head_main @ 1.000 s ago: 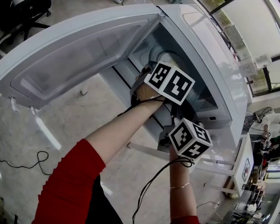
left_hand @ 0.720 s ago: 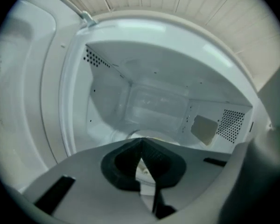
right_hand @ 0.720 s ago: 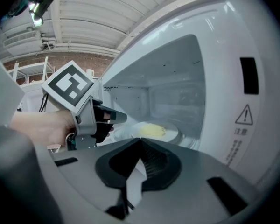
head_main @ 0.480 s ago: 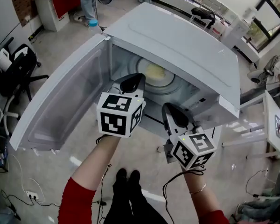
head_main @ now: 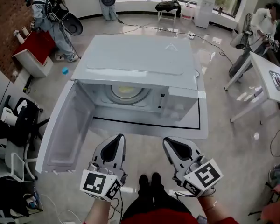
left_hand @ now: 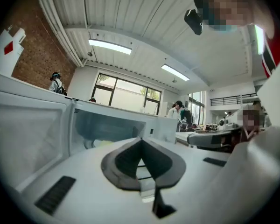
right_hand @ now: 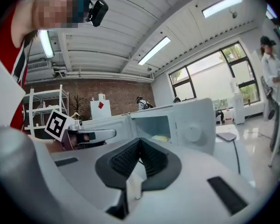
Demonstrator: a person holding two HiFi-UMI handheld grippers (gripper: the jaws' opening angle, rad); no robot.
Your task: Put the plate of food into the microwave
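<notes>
The white microwave [head_main: 140, 55] stands with its door [head_main: 65, 125] swung open to the left. Inside, on the turntable, sits the plate of yellow food [head_main: 127, 93], also seen as the plate [left_hand: 100, 143] in the left gripper view and the plate [right_hand: 161, 137] in the right gripper view. My left gripper [head_main: 117, 138] and right gripper [head_main: 169, 141] hang side by side in front of the microwave, well outside the cavity. The left gripper [left_hand: 141, 141] is shut with nothing between its pads. The right gripper [right_hand: 140, 141] is likewise shut and empty.
A white table [head_main: 266, 78] stands to the right with a person beside it. A red cabinet [head_main: 35, 48] and other people are at the back left. A black chair [head_main: 18, 120] stands left of the open door. Cables lie on the floor.
Both grippers have drawn back out of the microwave cavity toward me. The left jaws have gone from open to shut. The plate stays inside on the turntable.
</notes>
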